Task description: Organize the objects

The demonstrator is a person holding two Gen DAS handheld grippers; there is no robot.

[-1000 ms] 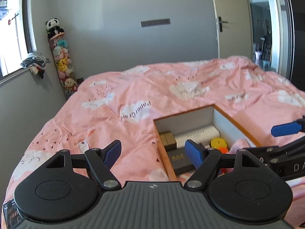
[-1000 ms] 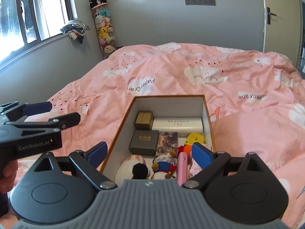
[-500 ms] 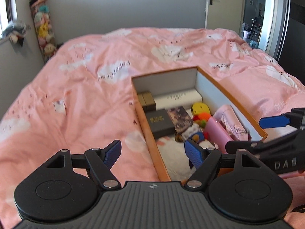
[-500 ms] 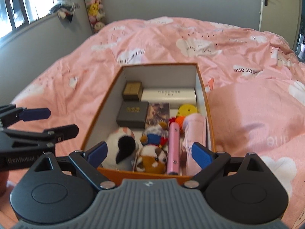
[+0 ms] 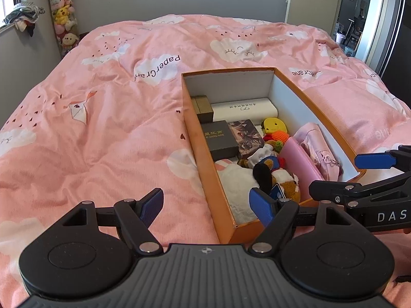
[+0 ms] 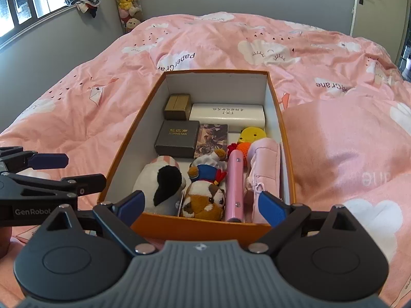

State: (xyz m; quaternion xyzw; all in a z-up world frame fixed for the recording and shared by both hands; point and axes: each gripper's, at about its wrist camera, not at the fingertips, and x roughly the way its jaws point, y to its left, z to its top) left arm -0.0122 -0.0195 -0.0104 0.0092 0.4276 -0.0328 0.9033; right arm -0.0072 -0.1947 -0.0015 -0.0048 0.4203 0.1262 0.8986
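Left wrist view: the left gripper hung over the near-left corner of an orange box on a pink quilt, its 2 blue fingers spread wide, nothing between them; 1 tip sat over the quilt, the other over the box's near end. The right gripper showed at the right edge, just beside the box's near-right corner, fingers apart and empty. Inside the box lay a white case at the far end, a dark box and a yellow toy.

Right wrist view: the right gripper hovered over the box's near wall, fingers wide apart, gripping nothing. Below it lay a black-and-white plush, a brown plush dog, a pink tube and a pink pouch. The left gripper stood near the box's left wall, also apart.
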